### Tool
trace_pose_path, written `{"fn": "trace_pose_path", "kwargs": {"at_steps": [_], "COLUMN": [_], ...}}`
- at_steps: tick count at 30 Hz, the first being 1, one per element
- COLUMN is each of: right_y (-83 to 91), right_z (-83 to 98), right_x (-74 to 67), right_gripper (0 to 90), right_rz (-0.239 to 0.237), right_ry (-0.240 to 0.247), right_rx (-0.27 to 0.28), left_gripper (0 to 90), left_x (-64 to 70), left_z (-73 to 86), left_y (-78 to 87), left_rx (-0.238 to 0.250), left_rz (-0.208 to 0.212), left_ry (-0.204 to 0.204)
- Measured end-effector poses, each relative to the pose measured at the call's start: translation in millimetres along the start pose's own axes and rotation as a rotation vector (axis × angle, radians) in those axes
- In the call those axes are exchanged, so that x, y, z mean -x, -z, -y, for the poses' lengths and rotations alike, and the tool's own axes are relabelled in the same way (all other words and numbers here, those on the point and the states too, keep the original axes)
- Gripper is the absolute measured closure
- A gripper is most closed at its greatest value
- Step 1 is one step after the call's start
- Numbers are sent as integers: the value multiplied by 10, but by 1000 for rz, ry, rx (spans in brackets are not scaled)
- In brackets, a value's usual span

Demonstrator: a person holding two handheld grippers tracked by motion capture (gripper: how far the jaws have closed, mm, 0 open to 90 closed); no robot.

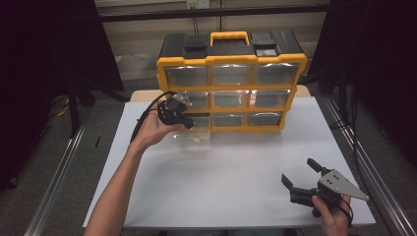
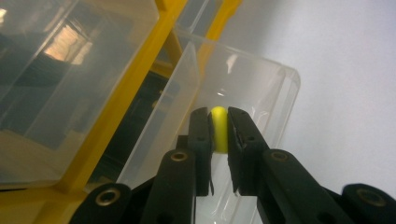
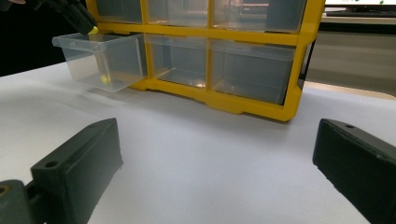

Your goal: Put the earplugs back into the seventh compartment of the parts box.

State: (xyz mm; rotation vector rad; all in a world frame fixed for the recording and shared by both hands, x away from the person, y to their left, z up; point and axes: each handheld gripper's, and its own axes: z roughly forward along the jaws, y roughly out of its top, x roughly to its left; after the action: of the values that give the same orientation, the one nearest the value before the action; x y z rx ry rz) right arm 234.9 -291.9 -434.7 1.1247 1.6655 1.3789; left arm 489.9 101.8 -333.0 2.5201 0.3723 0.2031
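Observation:
A yellow cabinet [image 1: 232, 60] of clear drawers stands at the back of the white table [image 1: 236, 172]. Its bottom-left drawer [image 1: 189, 144] is pulled out onto the table. My left gripper [image 1: 191, 124] hangs over that drawer, shut on a small yellow piece [image 2: 219, 133] pinched between its pads. Below it is the clear drawer wall [image 2: 261, 88]. In the right gripper view the left gripper [image 3: 79, 16] holds the piece [image 3: 94, 30] at the drawer's rim [image 3: 100, 39], and another small yellow piece [image 3: 105, 79] lies inside. My right gripper [image 1: 297, 170] rests near the front right edge, open with nothing between its fingers.
The cabinet has a yellow carry handle [image 1: 229, 36] and black top. Its other drawers [image 3: 247, 65] are pushed in. White tabletop stretches between the cabinet and my right gripper [image 3: 215, 154]. Metal rails [image 1: 366, 162] run along both sides of the table.

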Motion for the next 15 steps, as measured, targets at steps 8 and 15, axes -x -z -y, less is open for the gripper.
{"fn": "trace_pose_path", "kwargs": {"at_steps": [8,15], "right_y": [-2,-2], "right_z": [1,2], "right_x": [0,1], "right_gripper": [10,10], "right_rz": [-1,-1], "right_ry": [-2,-2], "right_rx": [-1,-5], "left_gripper": [802,780], "left_x": [-68,-104], "left_z": [35,58], "left_y": [-119,-149], "left_rx": [-38,-47], "left_rz": [13,20], "left_ry": [21,38]}}
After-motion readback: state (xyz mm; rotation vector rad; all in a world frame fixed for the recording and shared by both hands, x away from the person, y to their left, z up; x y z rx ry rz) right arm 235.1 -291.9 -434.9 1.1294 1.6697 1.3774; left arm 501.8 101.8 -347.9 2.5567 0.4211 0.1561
